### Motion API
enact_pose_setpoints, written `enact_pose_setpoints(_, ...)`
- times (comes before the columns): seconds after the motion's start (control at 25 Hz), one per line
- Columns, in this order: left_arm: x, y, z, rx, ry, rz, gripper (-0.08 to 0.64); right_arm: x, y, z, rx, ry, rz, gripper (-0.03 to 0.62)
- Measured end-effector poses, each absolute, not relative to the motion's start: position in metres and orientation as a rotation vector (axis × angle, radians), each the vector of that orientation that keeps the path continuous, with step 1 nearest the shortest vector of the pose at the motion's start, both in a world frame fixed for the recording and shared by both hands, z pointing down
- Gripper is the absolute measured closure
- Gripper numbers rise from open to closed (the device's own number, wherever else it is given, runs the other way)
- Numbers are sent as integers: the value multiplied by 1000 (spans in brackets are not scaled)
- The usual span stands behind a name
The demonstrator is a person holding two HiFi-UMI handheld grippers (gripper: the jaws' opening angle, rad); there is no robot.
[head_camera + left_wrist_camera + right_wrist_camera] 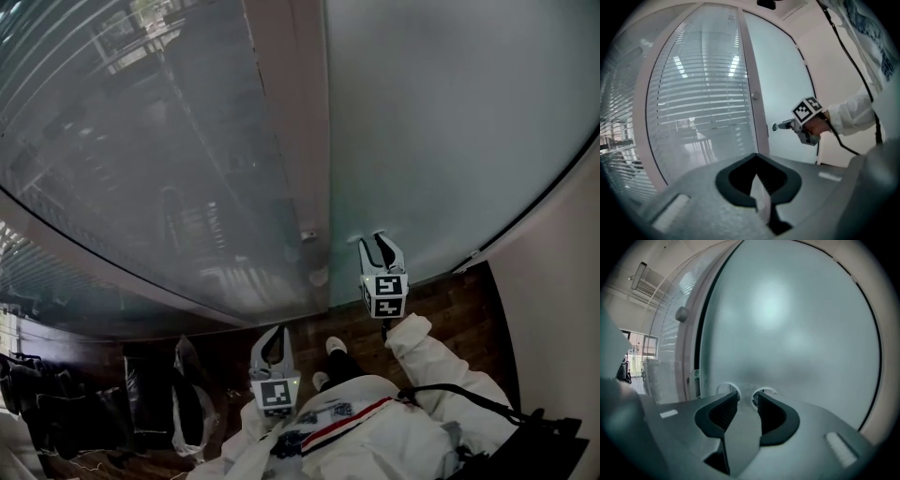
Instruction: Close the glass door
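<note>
The frosted glass door fills the right of the head view, beside its pale frame post. My right gripper reaches out to the door's lower left part, tips at the glass. In the right gripper view its jaws stand open, with only frosted glass showing in the gap. A dark slit runs between the door's edge and the frame. From the left gripper view, the right gripper touches a small dark knob on the door. My left gripper hangs back, shut and empty.
A glass wall with blinds runs left of the frame post. A small round fitting sits on the post. Dark wood floor lies below, with dark bags at the lower left. A plain wall stands to the right.
</note>
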State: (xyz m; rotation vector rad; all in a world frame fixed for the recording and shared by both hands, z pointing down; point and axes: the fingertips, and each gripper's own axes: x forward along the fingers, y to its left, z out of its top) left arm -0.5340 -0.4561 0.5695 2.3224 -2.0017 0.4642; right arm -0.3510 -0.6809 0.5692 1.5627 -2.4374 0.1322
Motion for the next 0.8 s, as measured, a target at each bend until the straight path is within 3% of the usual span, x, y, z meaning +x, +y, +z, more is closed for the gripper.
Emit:
enact_pose_setpoints(0.12, -524, -440, 584, 2321, -1954, 485, 558, -335, -645, 562, 1579, -2446, 141, 488)
enact_pose_setpoints(0.2, -514, -435, 591, 2323, -1921, 462, 558, -326, -624, 559, 1570, -2464, 159, 584)
enact_pose_setpoints(0.8, -458, -417, 566, 2381, -1973, 446, 558, -270, -493, 588, 1373, -2554, 395, 584)
